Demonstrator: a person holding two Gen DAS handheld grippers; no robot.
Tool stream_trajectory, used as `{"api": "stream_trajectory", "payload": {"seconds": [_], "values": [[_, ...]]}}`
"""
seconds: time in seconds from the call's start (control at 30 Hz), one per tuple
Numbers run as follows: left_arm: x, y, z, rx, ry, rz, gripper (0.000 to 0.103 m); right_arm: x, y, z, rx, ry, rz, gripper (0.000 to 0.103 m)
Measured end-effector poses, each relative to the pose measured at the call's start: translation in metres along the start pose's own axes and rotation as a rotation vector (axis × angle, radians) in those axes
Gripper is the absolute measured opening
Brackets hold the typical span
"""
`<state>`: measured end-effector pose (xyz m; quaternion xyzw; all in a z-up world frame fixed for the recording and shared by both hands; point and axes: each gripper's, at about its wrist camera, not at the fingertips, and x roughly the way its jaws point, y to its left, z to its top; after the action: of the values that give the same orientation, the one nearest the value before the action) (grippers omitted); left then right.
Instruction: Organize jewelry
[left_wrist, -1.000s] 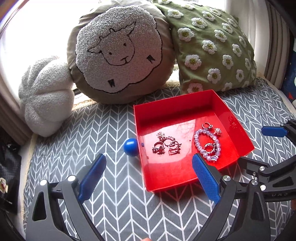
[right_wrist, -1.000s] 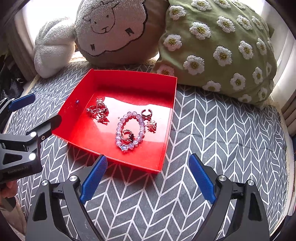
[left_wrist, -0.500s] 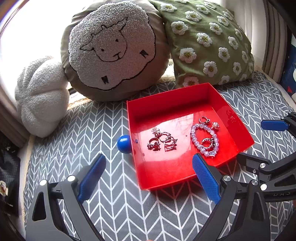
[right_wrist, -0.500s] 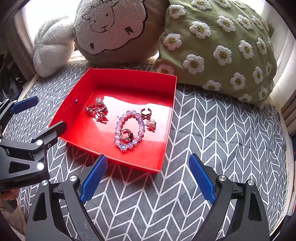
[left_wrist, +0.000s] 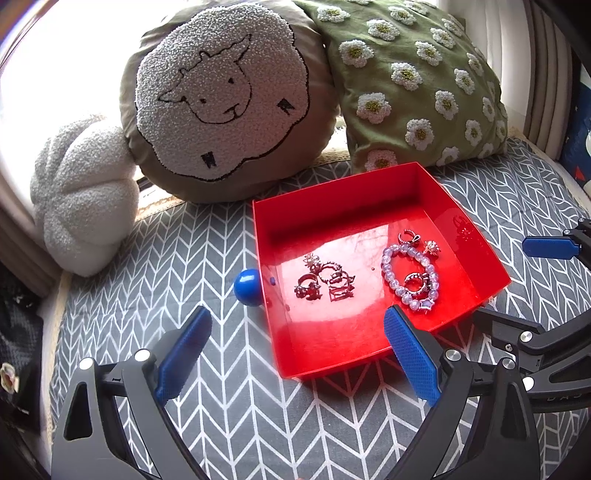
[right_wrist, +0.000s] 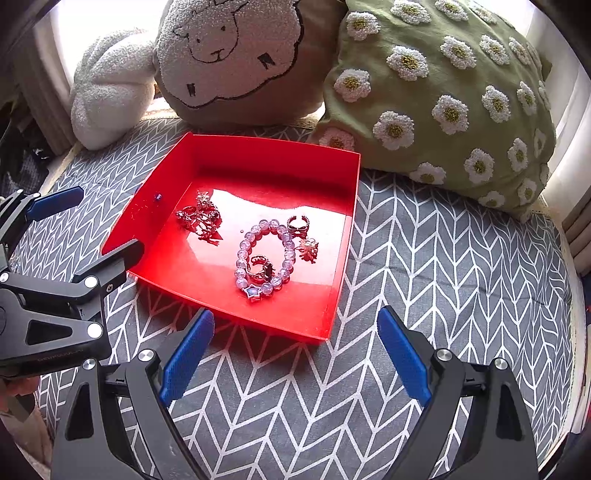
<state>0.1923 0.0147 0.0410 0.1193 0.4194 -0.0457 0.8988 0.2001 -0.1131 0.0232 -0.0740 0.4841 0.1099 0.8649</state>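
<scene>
only the left view shows the blue ball (left_wrist: 248, 287) beside the tray (left_wrist: 295, 221).

Both cameras ride low behind their own blue-padded fingers, tilted down at the grey chevron cushion (left_wrist: 221, 387) and facing the pillows at the back. The left wrist view sits close to the red tray's (left_wrist: 332, 206) near left corner, with the right gripper (left_wrist: 532, 288) poking in at its right edge. The right wrist view looks from the tray's (right_wrist: 258, 147) near right side, the left gripper (right_wrist: 88, 225) showing on its left. Both share the tray, the sheep pillow (left_wrist: 221, 99) and the daisy pillow (right_wrist: 443, 92).
</scene>
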Motion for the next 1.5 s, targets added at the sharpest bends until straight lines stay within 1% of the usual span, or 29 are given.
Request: {"api": "stream_trajectory", "payload": {"seconds": [0.57,1.17,1.5], "values": [[0.0017,0.0001,-0.0006,-0.004,0.006,-0.010,0.090,-0.0004,0.0019,0.0000,-0.006,-0.003,-0.004,0.088],[0.0032,0.0005,-0.0005,0.001,0.006,-0.004,0.090,-0.0014,-0.0005,0.0011,-0.006,-0.005,-0.005,0.088],[0.0061,0.0016,0.0002,-0.005,0.022,-0.007,0.090,-0.0014,-0.0009,0.0005,-0.012,-0.006,-0.005,0.088]]}}
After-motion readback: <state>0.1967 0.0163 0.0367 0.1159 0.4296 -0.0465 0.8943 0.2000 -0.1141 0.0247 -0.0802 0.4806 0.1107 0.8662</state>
